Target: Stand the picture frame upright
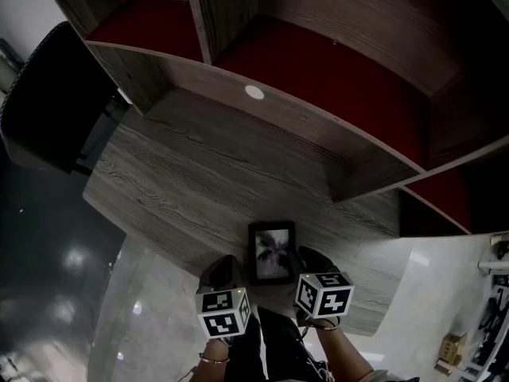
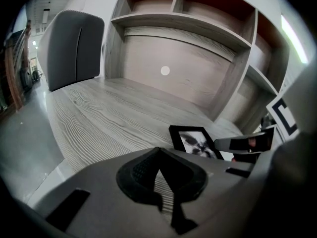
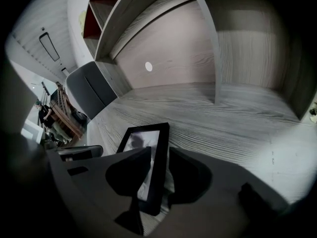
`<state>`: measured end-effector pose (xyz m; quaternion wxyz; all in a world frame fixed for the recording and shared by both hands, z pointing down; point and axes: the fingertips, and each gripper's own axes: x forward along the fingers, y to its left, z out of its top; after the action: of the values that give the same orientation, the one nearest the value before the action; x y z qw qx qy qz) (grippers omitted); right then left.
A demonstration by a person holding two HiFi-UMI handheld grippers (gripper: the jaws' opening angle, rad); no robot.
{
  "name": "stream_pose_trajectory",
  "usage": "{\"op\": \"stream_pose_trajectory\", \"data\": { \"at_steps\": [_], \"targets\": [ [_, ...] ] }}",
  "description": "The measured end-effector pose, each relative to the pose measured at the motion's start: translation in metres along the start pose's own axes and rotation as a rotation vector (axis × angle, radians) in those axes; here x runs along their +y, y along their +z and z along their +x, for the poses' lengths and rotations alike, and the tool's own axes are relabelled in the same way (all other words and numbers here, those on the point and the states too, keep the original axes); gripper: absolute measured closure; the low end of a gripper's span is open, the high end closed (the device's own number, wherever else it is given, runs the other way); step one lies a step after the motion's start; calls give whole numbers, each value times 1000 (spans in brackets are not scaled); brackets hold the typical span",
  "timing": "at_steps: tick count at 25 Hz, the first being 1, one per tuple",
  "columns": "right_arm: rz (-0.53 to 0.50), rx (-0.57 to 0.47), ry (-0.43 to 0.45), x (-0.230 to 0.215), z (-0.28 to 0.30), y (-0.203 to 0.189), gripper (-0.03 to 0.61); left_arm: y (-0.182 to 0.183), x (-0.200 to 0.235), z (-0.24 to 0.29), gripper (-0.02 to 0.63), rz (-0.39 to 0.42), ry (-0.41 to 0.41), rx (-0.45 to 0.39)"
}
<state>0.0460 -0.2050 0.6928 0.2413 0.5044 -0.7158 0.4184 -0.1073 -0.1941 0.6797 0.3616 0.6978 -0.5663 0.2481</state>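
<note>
One long edge of the black rectangular picture frame (image 1: 271, 253), lying at lower centre on the grey wood-grain worktop (image 1: 199, 173), is pinched in the right gripper (image 3: 158, 153) jaws, probably so it can be tipped upright. The left gripper (image 2: 158, 155) sits just beside it, jaws pressed together on nothing.

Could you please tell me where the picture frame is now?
In the head view, the picture frame is on the desk near its front edge; the right gripper's jaws clamp its right edge, and the left gripper sits left of it.

Desk (image 1: 199, 181) lies open beyond the picture frame (image 1: 271, 253); shelf (image 1: 318, 116) overhangs, chair (image 1: 48, 94) stands left.
</note>
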Motion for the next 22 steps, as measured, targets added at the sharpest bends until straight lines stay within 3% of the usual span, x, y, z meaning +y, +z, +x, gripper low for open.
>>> {"op": "stream_pose_trajectory", "data": {
  "at_steps": [15,22],
  "targets": [
    [11,71,18,0,10,-4,476,-6,11,0,604,-26,23,3],
    [17,32,-4,-1,8,-4,492,-8,8,0,604,-15,16,7]
  ]
}}
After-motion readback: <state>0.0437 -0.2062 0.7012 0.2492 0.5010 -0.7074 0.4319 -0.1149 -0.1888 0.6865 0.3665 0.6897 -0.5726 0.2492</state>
